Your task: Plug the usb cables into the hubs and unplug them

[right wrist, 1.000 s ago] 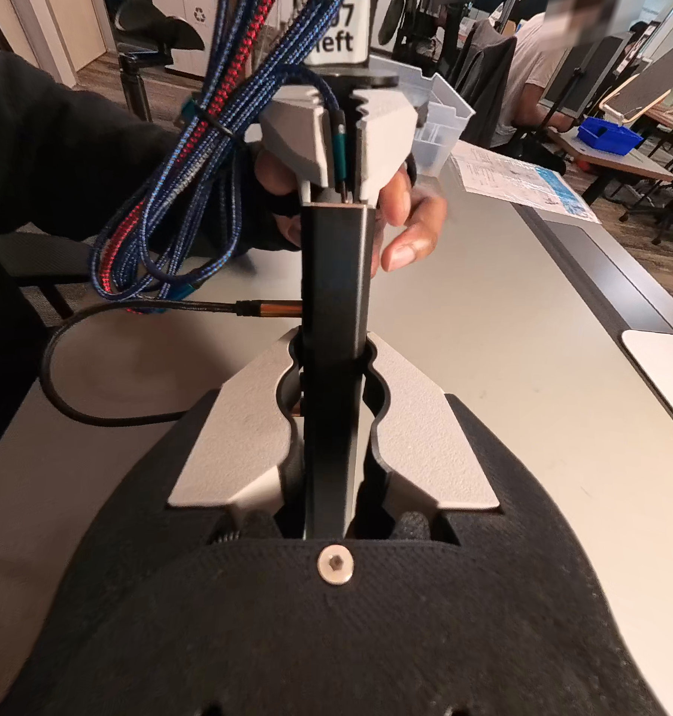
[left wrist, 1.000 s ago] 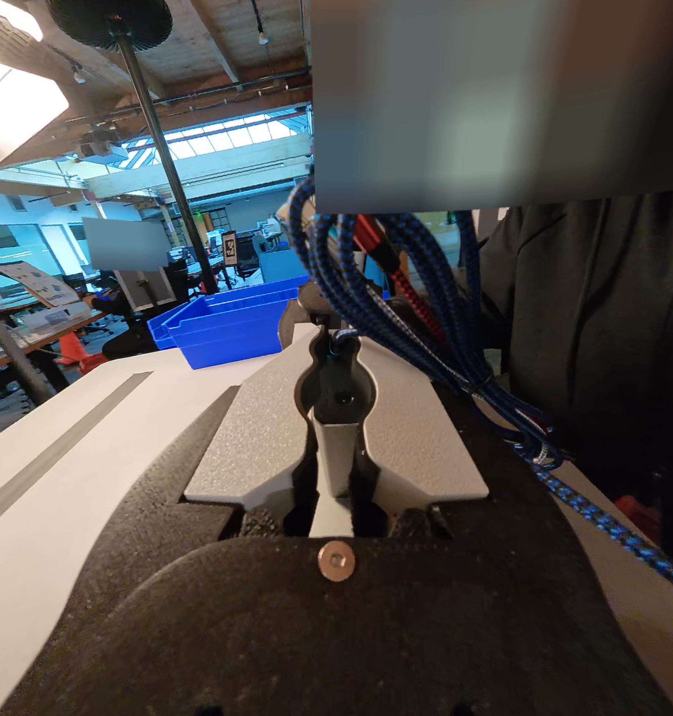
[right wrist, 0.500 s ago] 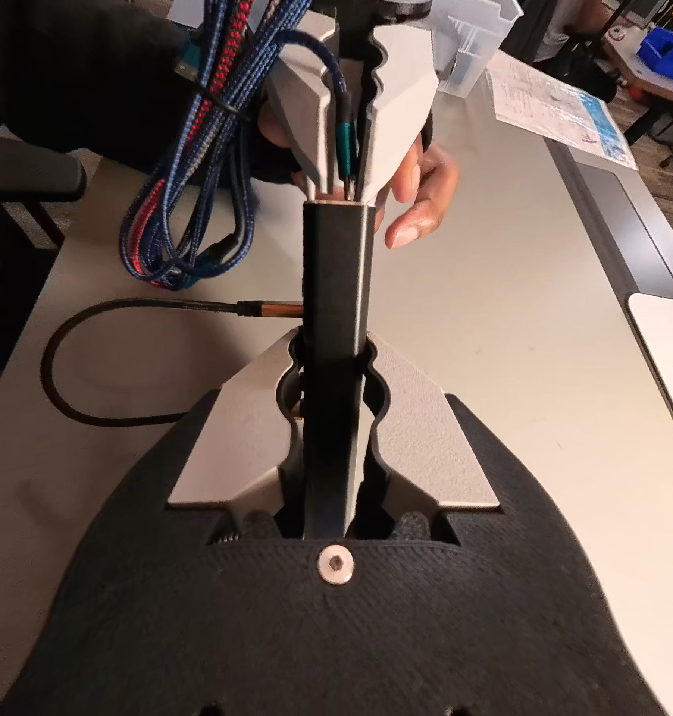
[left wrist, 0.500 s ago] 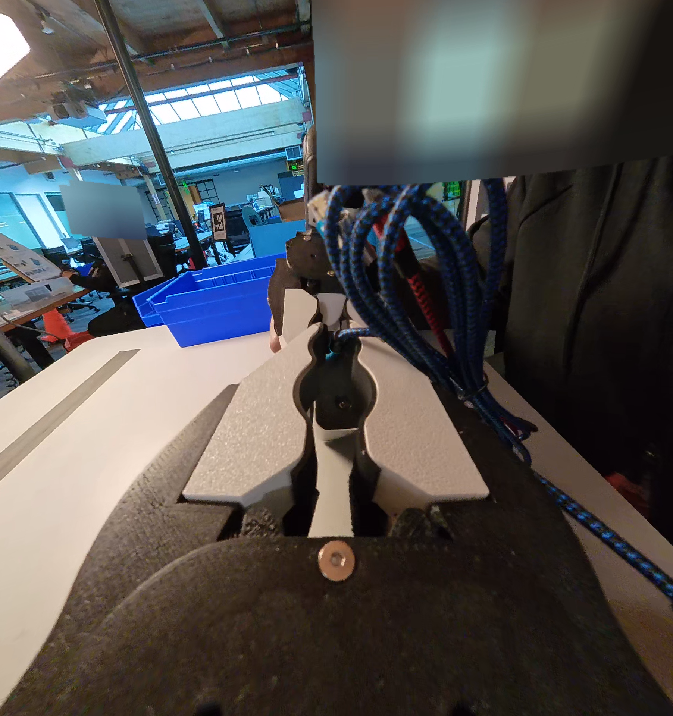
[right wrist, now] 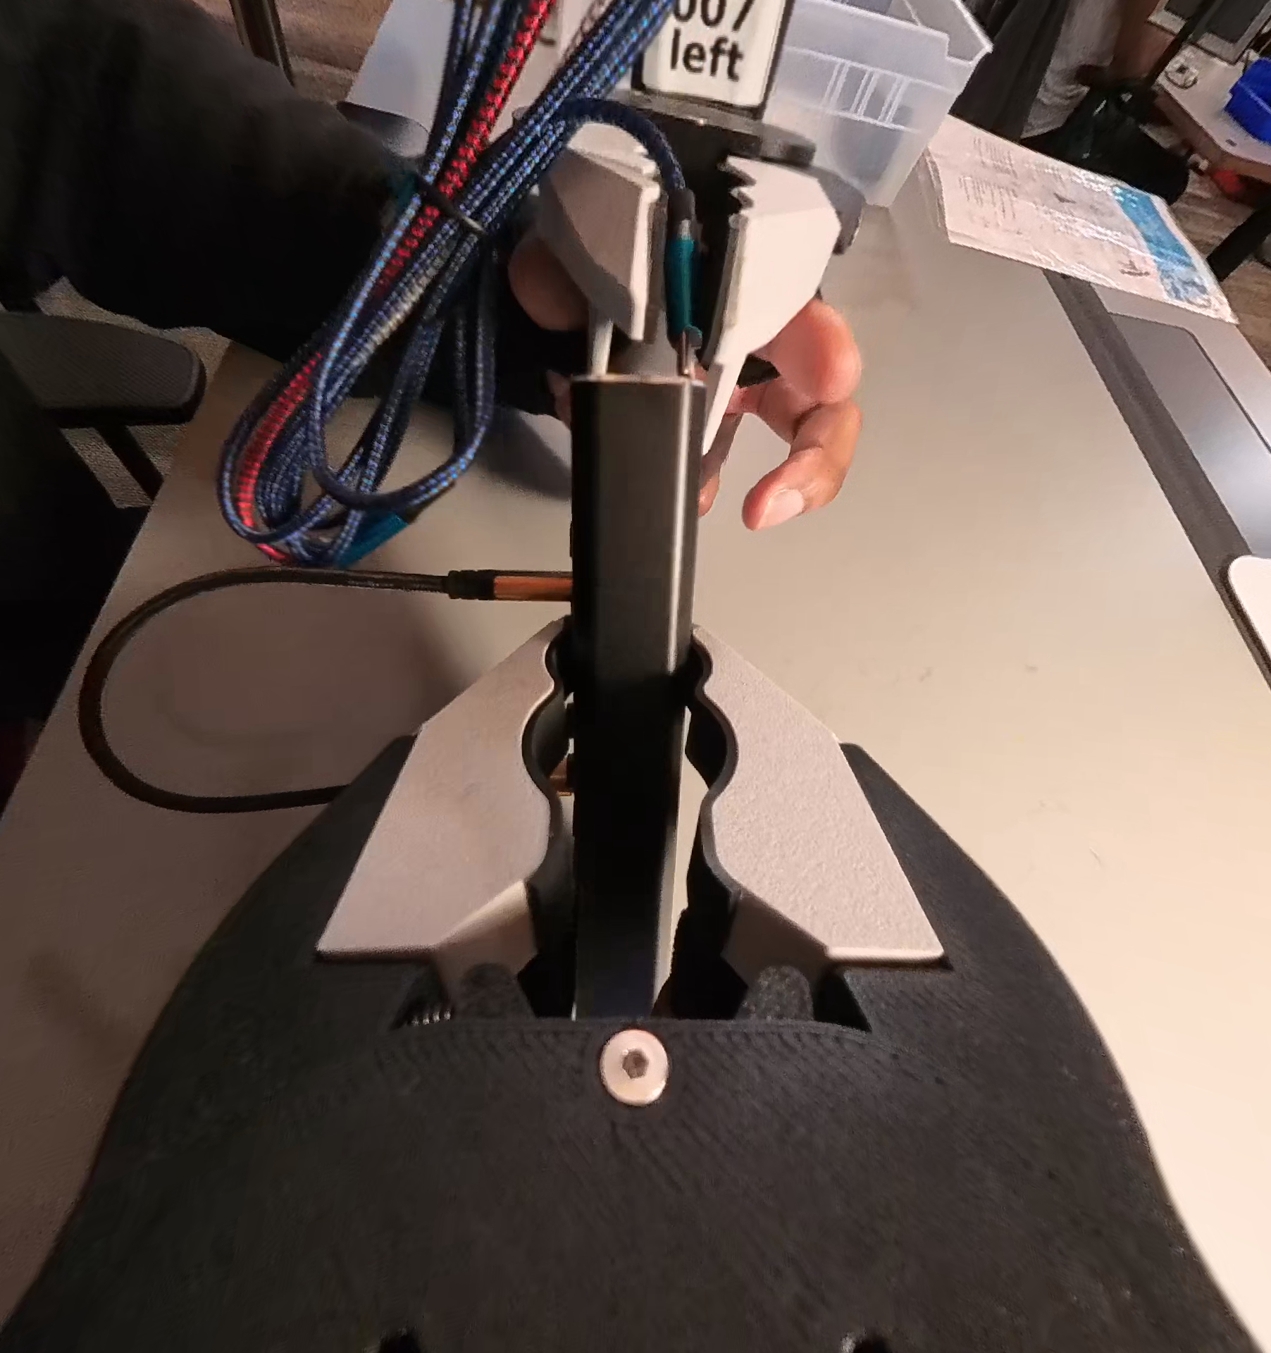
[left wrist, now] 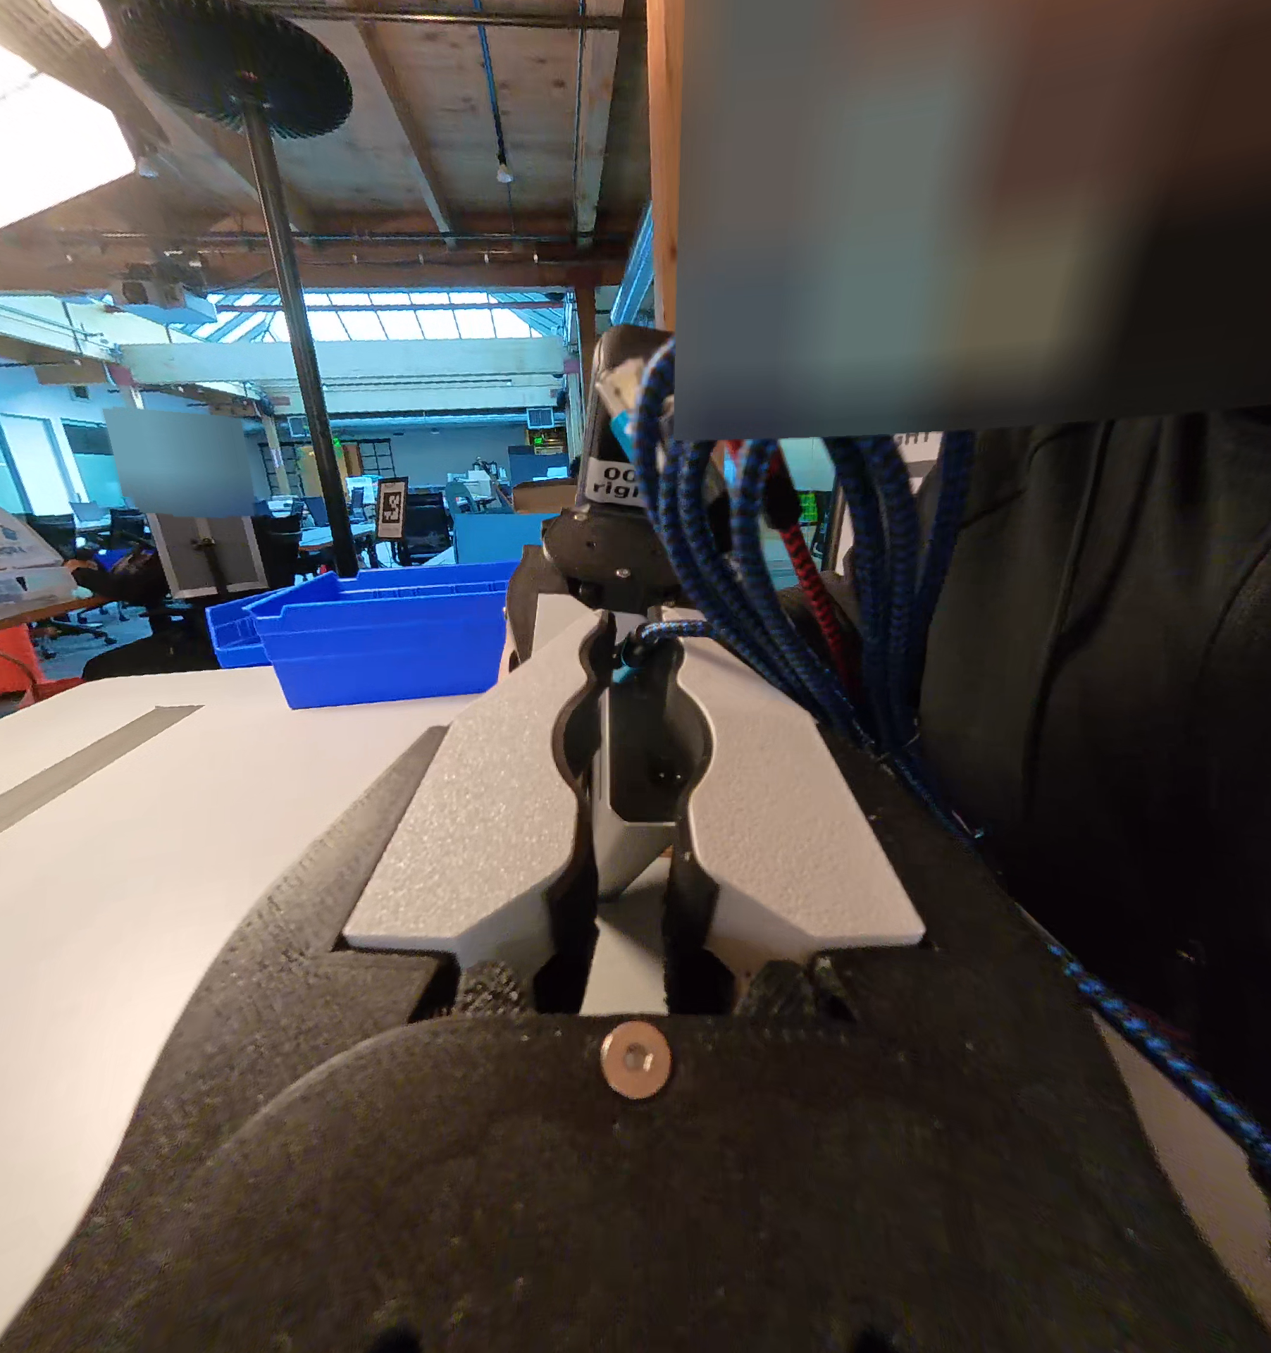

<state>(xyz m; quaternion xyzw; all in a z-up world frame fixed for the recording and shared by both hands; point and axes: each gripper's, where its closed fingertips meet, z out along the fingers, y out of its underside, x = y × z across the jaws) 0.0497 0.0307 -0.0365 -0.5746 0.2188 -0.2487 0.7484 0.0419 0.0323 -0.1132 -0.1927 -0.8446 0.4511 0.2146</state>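
My right gripper (right wrist: 629,637) is shut on a long dark USB hub (right wrist: 629,512) that points forward along its fingers. The hub's black cable (right wrist: 179,608) loops onto the table at the left. My left gripper (right wrist: 665,359) faces it at the hub's far end, jaws slightly apart around a teal USB plug (right wrist: 680,271) whose metal tip meets the hub's end face. The plug's blue braided cable joins a tied bundle of blue and red cables (right wrist: 369,410) that hangs to the left. In the left wrist view the hub (left wrist: 643,791) shows between my left gripper's (left wrist: 636,644) parted fingers.
A bare hand (right wrist: 801,439) holds the left gripper. A clear plastic bin (right wrist: 874,95) and a printed sheet (right wrist: 1057,212) lie at the back of the pale table (right wrist: 984,659). Blue bins (left wrist: 384,637) stand at the table's far side. A person in dark clothing (left wrist: 1130,732) is close by. My right fingertips sit around 8 cm from my left ones.
The left gripper's jaws have spread a little around the teal plug. The hub has tilted slightly between the left fingers. The right gripper keeps its hold on the hub.
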